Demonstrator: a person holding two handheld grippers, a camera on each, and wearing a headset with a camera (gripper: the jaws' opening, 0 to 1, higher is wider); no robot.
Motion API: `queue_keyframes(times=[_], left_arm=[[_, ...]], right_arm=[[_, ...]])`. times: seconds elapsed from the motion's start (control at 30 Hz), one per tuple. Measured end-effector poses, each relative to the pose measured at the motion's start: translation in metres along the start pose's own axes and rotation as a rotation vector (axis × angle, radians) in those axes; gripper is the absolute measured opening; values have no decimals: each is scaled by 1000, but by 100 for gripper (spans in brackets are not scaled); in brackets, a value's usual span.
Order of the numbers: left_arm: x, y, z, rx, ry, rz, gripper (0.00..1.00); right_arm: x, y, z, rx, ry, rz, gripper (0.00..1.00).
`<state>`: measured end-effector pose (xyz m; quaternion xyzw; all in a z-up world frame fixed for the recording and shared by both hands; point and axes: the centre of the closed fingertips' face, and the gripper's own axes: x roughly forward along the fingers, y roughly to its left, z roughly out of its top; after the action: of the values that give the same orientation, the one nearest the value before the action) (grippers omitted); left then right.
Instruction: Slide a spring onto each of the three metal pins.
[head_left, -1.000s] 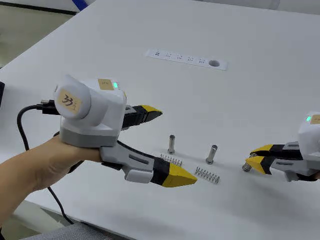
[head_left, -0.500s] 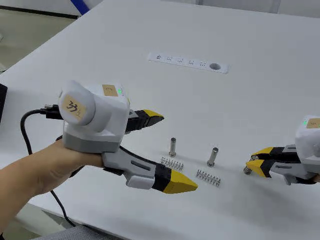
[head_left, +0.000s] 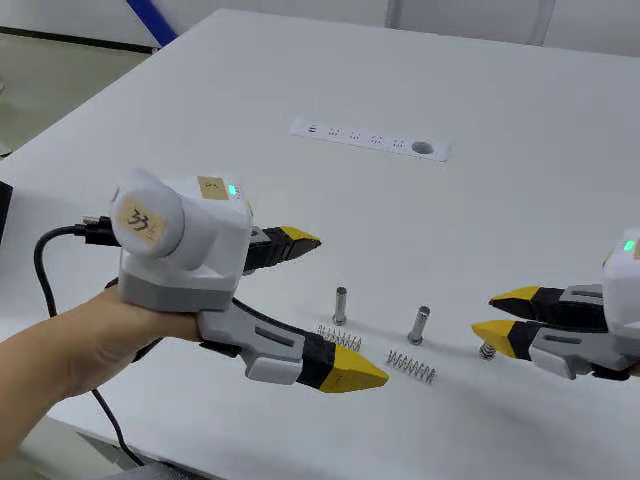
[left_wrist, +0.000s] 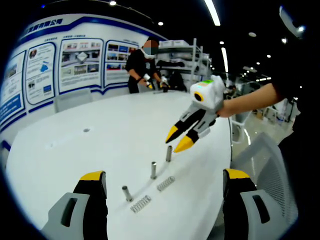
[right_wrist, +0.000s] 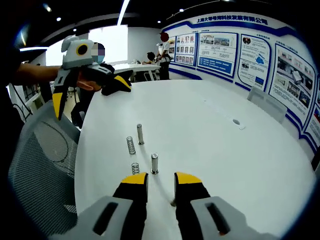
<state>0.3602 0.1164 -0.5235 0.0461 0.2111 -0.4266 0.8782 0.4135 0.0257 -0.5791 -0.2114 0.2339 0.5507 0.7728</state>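
- Jaws of the left gripper (right_wrist: 90, 94) stand spread wide with nothing between them, held above the desk (head_left: 520, 170). Those of the right gripper (head_left: 497, 313) are parted by a narrow gap and, as far as we can see, pinch nothing.
- Just under the right tips stands the third pin (head_left: 487, 350). It seems to carry a coil round its foot, but the lower jaw hides part of it, so we cannot be sure.
- Between the two grippers, near the desk's near edge, the left pin (head_left: 341, 303) and the middle pin (head_left: 420, 324) stand upright and bare.
- Two loose coils lie on their sides: the first spring (head_left: 340, 337) just beside the left pin's foot, the second spring (head_left: 411, 366) closer to the edge, near the middle pin.
- We judge the springs light, thin-wired and apt to roll, squash or flick away. We would take one gently across the coil towards one end, leaving the other mouth free for the pin top.
- We judge the pins stiff, smooth and easy to topple, so we would steady one low on its shaft.
- Farther in, a power strip (head_left: 370, 138) sits flush in the desk.
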Motion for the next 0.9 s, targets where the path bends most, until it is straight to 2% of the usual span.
queue_keyframes(times=[0.23,0.33,0.47,0.6,0.7,0.9], left_arm=[[-2,1,1,0,-7,-1,99],[-4,2,2,-2,-13,3,99],[-7,4,0,-6,-14,8,99],[-10,6,-11,-10,7,13,99],[-11,6,-15,-19,12,15,99],[-13,8,-20,-31,20,17,98]], right_arm=[[20,30,-14,-49,59,79,21],[26,37,-20,-68,82,92,21],[32,39,-25,-51,90,93,21],[42,39,-31,-42,108,89,21],[49,41,-31,19,98,100,21],[63,37,-44,18,148,97,21]])
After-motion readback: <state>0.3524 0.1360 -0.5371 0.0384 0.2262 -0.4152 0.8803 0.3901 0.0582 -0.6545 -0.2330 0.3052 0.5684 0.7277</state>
